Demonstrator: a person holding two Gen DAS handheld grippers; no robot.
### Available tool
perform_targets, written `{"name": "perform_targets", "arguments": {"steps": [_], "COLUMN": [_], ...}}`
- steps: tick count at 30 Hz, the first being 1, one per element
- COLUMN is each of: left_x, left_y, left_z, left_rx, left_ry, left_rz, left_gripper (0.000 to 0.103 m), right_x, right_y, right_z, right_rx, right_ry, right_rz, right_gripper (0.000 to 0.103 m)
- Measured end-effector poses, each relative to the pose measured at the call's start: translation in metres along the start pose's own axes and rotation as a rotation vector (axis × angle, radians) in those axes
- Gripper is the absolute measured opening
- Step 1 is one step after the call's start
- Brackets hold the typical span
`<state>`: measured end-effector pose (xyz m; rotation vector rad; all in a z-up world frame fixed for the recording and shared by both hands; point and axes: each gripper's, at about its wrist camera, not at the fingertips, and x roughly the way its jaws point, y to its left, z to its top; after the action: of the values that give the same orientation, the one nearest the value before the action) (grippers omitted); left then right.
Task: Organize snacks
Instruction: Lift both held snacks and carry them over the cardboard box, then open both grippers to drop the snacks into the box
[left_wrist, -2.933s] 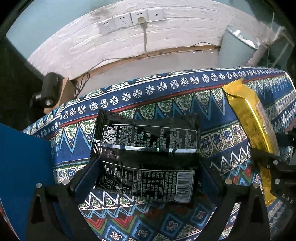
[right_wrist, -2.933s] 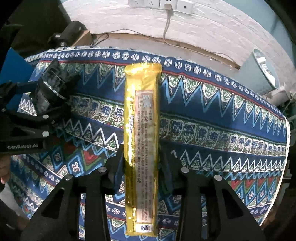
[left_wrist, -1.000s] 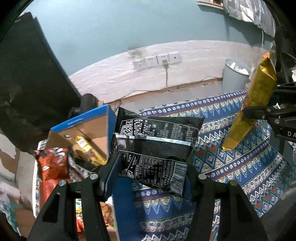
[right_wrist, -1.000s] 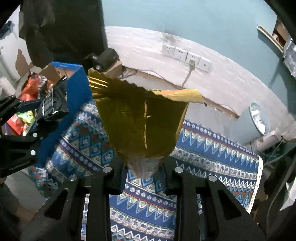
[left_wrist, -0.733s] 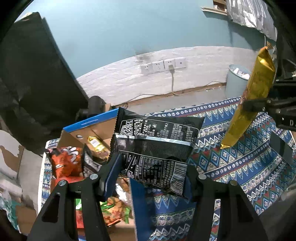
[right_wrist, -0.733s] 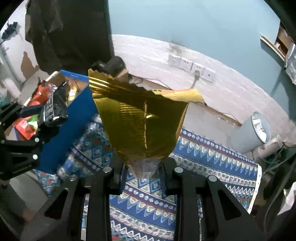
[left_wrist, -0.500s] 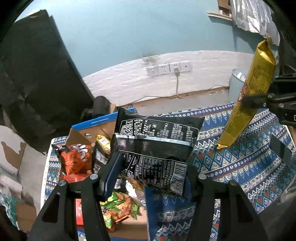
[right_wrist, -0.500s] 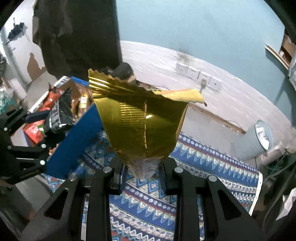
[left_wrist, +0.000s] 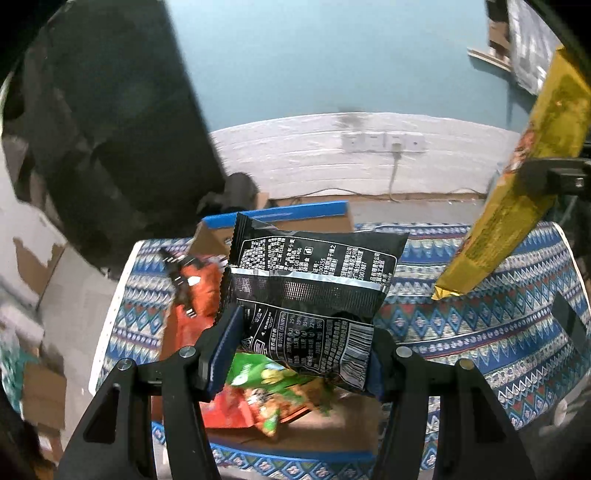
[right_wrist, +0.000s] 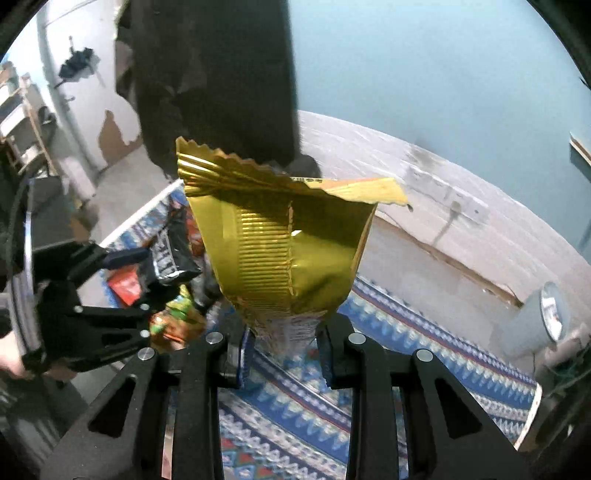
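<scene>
At the far left we see peeling pale wall and a big dark cloth (left_wrist: 110, 122) hanging in front of the teal wall. Below it the patterned cloth (left_wrist: 480, 332) covers the desk, and on its left part sits the blue-edged cardboard box (left_wrist: 295, 216), open at the top. Inside the box lie an orange snack bag (left_wrist: 195, 291), a green and orange snack bag (left_wrist: 269, 387) and a red packet (left_wrist: 225, 410), loosely heaped.

Our left gripper (left_wrist: 299, 354) is clamped on the black snack packet (left_wrist: 310, 288), its blue-padded fingers (left_wrist: 221, 350) pressing the packet's two lower sides. The packet hangs in the air above the open box, printed back facing us, tilted slightly, its lower corner over the green bag.

Further right, white wall sockets (left_wrist: 384, 142) with a cord sit on the pale strip of wall.

Our right gripper (right_wrist: 282, 354) is closed tight on the gold snack packet (right_wrist: 284, 251), pinching its narrow lower end so that the crimped top stands up and fans out. From the left camera this long gold packet (left_wrist: 517, 192) slants in the air over the right part of the desk, well apart from the box. At the far right a pale bin (right_wrist: 543, 317) stands on the floor beyond the desk.
</scene>
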<state>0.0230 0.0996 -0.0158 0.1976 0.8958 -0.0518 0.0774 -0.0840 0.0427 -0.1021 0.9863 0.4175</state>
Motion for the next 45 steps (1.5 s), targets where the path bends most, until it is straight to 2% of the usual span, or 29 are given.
{"name": "perform_targets", "arguments": {"steps": [7, 13, 20, 25, 27, 29, 31, 32, 33, 34, 35, 36, 39, 43, 45], "left_x": [0.002, 0.014, 0.032, 0.044, 0.052, 0.058, 0.057, 0.056, 0.055, 0.053, 0.051, 0.05, 0.046, 0.032, 0.019], "left_y": [0.038, 0.059, 0.073, 0.077, 0.077, 0.075, 0.073, 0.071, 0.071, 0.069, 0.069, 0.069, 0.071, 0.075, 0.077], "left_z": [-0.012, -0.025, -0.031, -0.039, -0.037, -0.032, -0.024, -0.019, -0.017, -0.016, -0.015, -0.014, -0.018, -0.022, -0.023], "left_rx": [-0.063, -0.107, -0.156, -0.153, -0.166, -0.183, -0.198, -0.202, -0.197, -0.188, -0.178, -0.17, -0.178, -0.189, -0.197], "left_ry": [0.011, 0.034, 0.087, 0.104, 0.139, 0.172, 0.17, 0.158, 0.147, 0.135, 0.127, 0.128, 0.146, 0.134, 0.116], "left_rz": [0.042, 0.07, 0.041, 0.068, 0.077, 0.044, 0.056, 0.074, 0.084, 0.1, 0.122, 0.141, 0.139, 0.156, 0.153], "left_gripper": [0.06, 0.06, 0.06, 0.061, 0.061, 0.061, 0.066, 0.071, 0.082, 0.086, 0.086, 0.086, 0.086, 0.086, 0.087], "right_x": [0.008, 0.026, 0.057, 0.079, 0.09, 0.102, 0.112, 0.115, 0.117, 0.119, 0.12, 0.119, 0.111, 0.097, 0.092], "right_y": [0.032, 0.057, 0.084, 0.087, 0.087, 0.088, 0.088, 0.086, 0.083, 0.08, 0.075, 0.07, 0.055, 0.046, 0.046], "right_z": [0.021, 0.027, 0.02, 0.016, 0.012, 0.011, 0.012, 0.013, 0.013, 0.014, 0.015, 0.016, 0.019, 0.021, 0.021], "right_rx": [-0.043, -0.077, -0.112, -0.096, -0.083, -0.079, -0.067, -0.048, -0.034, -0.018, -0.001, 0.017, 0.06, 0.085, 0.087], "right_ry": [-0.01, 0.025, 0.111, 0.198, 0.232, 0.264, 0.293, 0.281, 0.269, 0.26, 0.248, 0.233, 0.185, 0.16, 0.143], "right_rz": [0.068, 0.128, 0.166, 0.192, 0.195, 0.19, 0.202, 0.202, 0.19, 0.185, 0.183, 0.175, 0.152, 0.128, 0.124], "right_gripper": [0.027, 0.027, 0.027, 0.027, 0.027, 0.028, 0.033, 0.034, 0.042, 0.046, 0.056, 0.06, 0.063, 0.066, 0.071]}}
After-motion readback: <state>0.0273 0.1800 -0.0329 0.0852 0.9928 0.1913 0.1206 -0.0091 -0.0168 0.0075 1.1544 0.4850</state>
